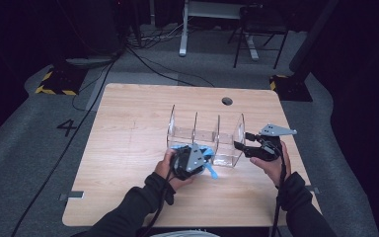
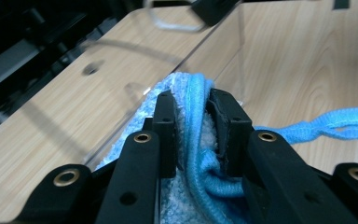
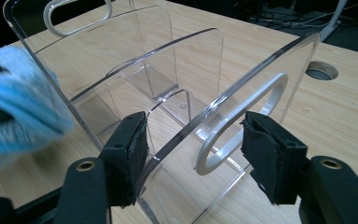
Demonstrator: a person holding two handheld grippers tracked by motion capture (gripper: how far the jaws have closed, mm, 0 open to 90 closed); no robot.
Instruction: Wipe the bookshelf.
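A clear acrylic organizer (image 1: 205, 134) with several upright dividers stands in the middle of the wooden table (image 1: 128, 128). My left gripper (image 1: 196, 152) is shut on a blue terry cloth (image 1: 209, 159) and holds it against the organizer's near left side. In the left gripper view the cloth (image 2: 186, 86) is bunched between the pads (image 2: 165, 112), with a strand trailing right. My right gripper (image 1: 243, 140) straddles the organizer's right end wall (image 3: 242, 84), the one with the handle cut-out. Its jaws stand open on either side of the wall, and the right pad (image 3: 270, 154) is clear of it.
A round cable hole (image 1: 227, 101) sits near the table's far edge. Beyond the table lie floor cables, a desk leg (image 1: 182, 29) and a chair (image 1: 259, 29). Bare tabletop spreads left of the organizer and along the near edge.
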